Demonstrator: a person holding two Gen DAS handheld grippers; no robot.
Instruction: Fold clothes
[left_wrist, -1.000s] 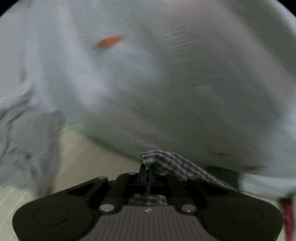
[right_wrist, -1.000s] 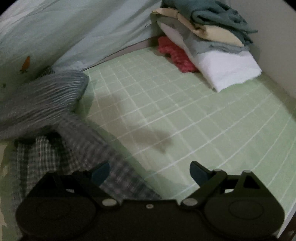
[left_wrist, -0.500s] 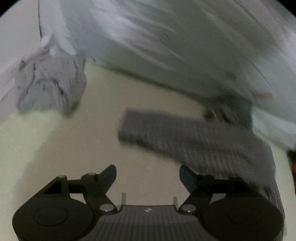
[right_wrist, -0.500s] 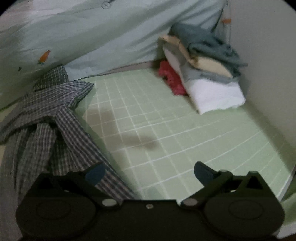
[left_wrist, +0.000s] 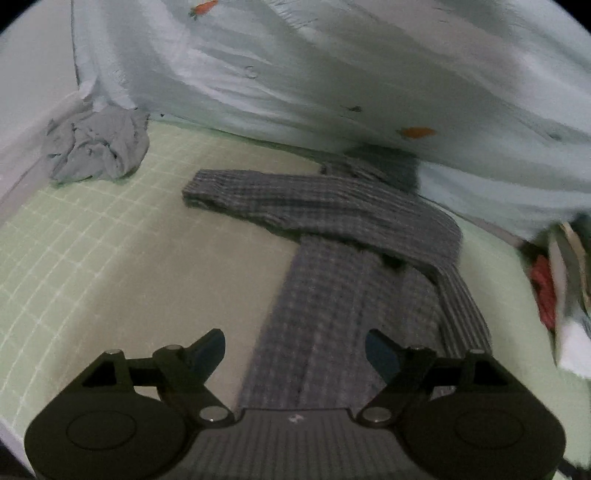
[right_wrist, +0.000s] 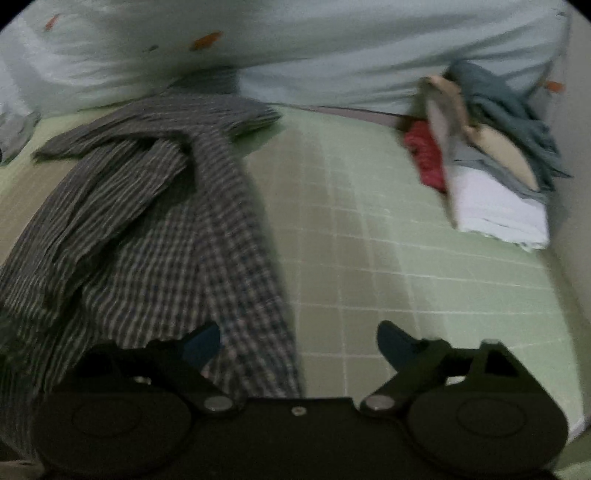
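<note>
A grey checked shirt (left_wrist: 332, 206) lies lengthwise on the green gridded sheet (left_wrist: 110, 258), with one sleeve (left_wrist: 258, 192) folded across its top. My left gripper (left_wrist: 295, 339) hovers over the shirt's near end. Its jaws are opening, and the cloth lies below them with no pad pressing on it. In the right wrist view the same shirt (right_wrist: 155, 206) fills the left half. My right gripper (right_wrist: 297, 332) straddles the shirt's right edge. Its jaws are closing but stand wide, with the left fingertip (right_wrist: 207, 339) over the cloth and the right one over bare sheet (right_wrist: 369, 240).
A crumpled grey garment (left_wrist: 96, 147) sits at the far left by the wall. A stack of folded clothes (right_wrist: 491, 166) with a red piece beneath stands at the far right against a wall. Pale blue bedding with carrot print (left_wrist: 332, 74) bounds the far side.
My left gripper let go of the checked cloth, opened and drew back, leaving the sleeve laid across the shirt. My right gripper rolled and shifted left over the shirt's edge.
</note>
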